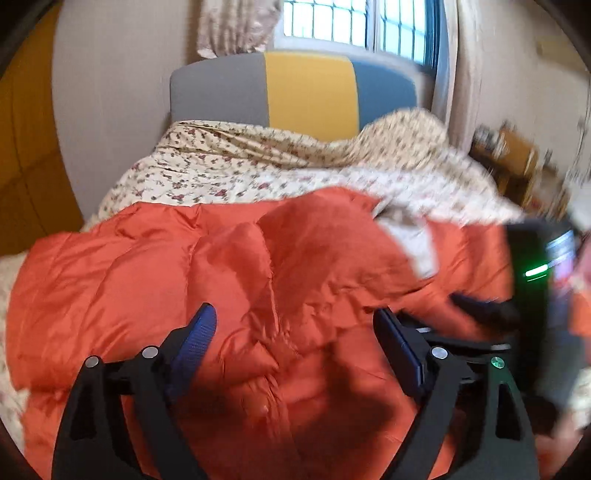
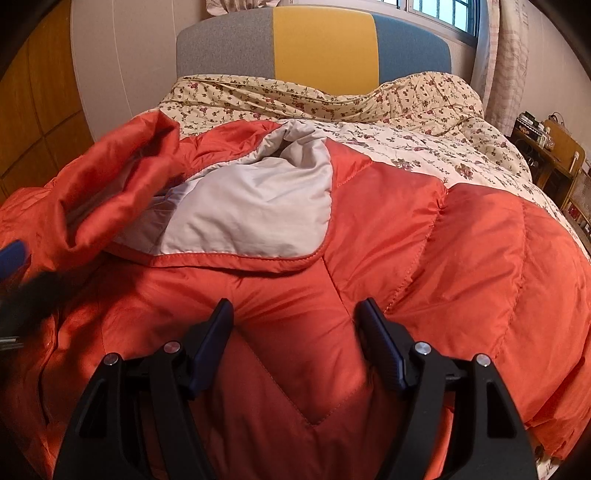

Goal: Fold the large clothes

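Note:
A large orange quilted down jacket (image 1: 229,266) lies spread on the bed; in the right wrist view (image 2: 461,251) its pale grey lining (image 2: 251,206) shows where a flap is turned back. My left gripper (image 1: 295,317) is open, its jaws wide apart just above the crumpled orange fabric. My right gripper (image 2: 295,310) is open over the jacket's quilted middle. The right gripper also shows at the right edge of the left wrist view (image 1: 480,310), blurred. A blurred fingertip of the left gripper shows at the left edge of the right wrist view (image 2: 13,254).
The bed carries a floral duvet (image 2: 424,110) bunched toward a grey, yellow and blue headboard (image 2: 321,40). A window (image 1: 354,22) with curtains is behind it. A wooden shelf with clutter (image 2: 550,155) stands to the right, wooden panels (image 2: 33,110) to the left.

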{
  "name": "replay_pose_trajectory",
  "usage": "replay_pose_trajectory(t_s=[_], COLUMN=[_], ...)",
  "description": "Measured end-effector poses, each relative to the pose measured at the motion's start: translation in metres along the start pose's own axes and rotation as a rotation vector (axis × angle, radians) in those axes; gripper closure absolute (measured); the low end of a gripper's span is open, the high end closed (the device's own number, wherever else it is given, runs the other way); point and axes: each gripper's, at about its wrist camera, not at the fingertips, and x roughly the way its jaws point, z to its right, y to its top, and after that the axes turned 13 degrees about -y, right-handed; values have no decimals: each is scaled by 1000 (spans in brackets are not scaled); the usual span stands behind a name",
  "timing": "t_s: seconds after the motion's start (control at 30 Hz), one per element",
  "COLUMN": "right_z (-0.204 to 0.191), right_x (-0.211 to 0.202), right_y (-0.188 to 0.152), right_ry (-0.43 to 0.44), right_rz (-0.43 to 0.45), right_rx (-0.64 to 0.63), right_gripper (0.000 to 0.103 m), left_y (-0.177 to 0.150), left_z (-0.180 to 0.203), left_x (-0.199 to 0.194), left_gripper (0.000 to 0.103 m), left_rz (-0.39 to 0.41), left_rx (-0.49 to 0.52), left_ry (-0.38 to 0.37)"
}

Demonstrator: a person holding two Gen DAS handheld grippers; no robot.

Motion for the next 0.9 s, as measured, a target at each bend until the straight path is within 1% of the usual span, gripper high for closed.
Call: replay_pose_trajectory(t_s=[0.03,0.07,0.1,0.17,0.23,0.27,0.3,0.33,0.37,0.4,0.43,0.47,0.5,0.6,0.77,0.8,0.9], right_z=[0,-1,-1,0,-1,-1,-1,0,0,0,-1,0,0,-1,2,7,20], right_x=[0,0,0,0,0,-1,-1,-1,-1,-1,-1,-1,-1,-2,-9,-18,-51], right_y=[0,0,0,0,0,0,0,0,0,0,-1,-1,-1,0,3,5,12], right_ry=[0,0,-1,2,3,-1,-2,0,0,0,-1,-1,-2,-3,1,20,144], right_rz=[0,0,0,1,0,0,1,0,0,-1,0,0,0,0,7,30,109], right_rx=[0,0,0,2,3,-1,-2,0,0,0,0,0,-1,-2,8,38,159], right_gripper=[32,32,32,32,32,32,32,32,32,32,32,31,31,31,32,32,32], left_y=[0,0,0,5,8,8,8,7,5,2,-4,-10,-20,-34,-31,-31,-31], left_z=[-2,-2,-7,-18,-45,-56,-78,-91,-114,-127,-142,-151,-162,-173,-172,-173,-172], left_x=[-12,-19,-33,-47,-62,-65,-69,-71,-71,-70,-68,-66,-58,-46,-39,-40,-39], left_gripper=[12,12,12,12,12,17,24,34,34,34,36,38,38,38,38,38,38], left_rz=[24,45,77,115,170,175,176,172,157,148,133,118,85,69,44,47,46], left_rx=[-16,-20,-23,-36,-86,-110,-164,-195,-251,-283,-313,-324,-337,-379,-366,-370,-367], left_ry=[-39,-54,-47,-15,62,102,170,198,248,281,312,325,327,270,284,280,285])
